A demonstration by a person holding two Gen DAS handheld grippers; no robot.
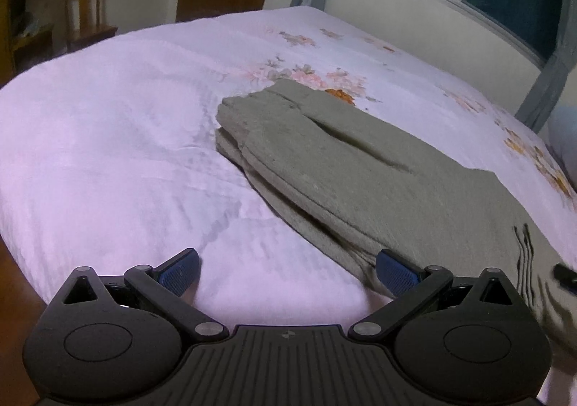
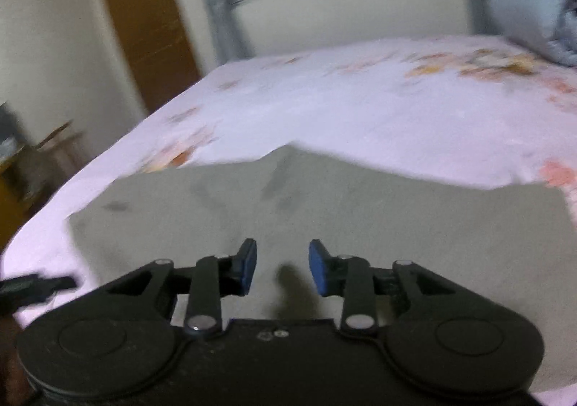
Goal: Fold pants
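- Pants (image 1: 360,160): grey-green, lying on the bed (image 1: 126,139), already doubled over on themselves. In the left wrist view they run as a long strip from the centre of the frame down to the lower right.
- Left gripper (image 1: 286,270): fingers wide apart, holding nothing. It sits low over bare sheet at the bottom centre; the pants' near edge lies just beside its right finger (image 1: 396,274).
- Right gripper (image 2: 283,267): fingers apart by a moderate gap, nothing between them. It hovers directly above the cloth, which fills the middle and lower frame of its blurred view. Contact cannot be told.
- Key relation: the long axis of the pants runs diagonally away from the left gripper towards the upper centre. The right gripper is already over the fabric, so it looks nearer for the next grab.
- Judgement: one more fold across the long axis seems to remain.
- Chair (image 1: 86,12) at upper left, well apart.
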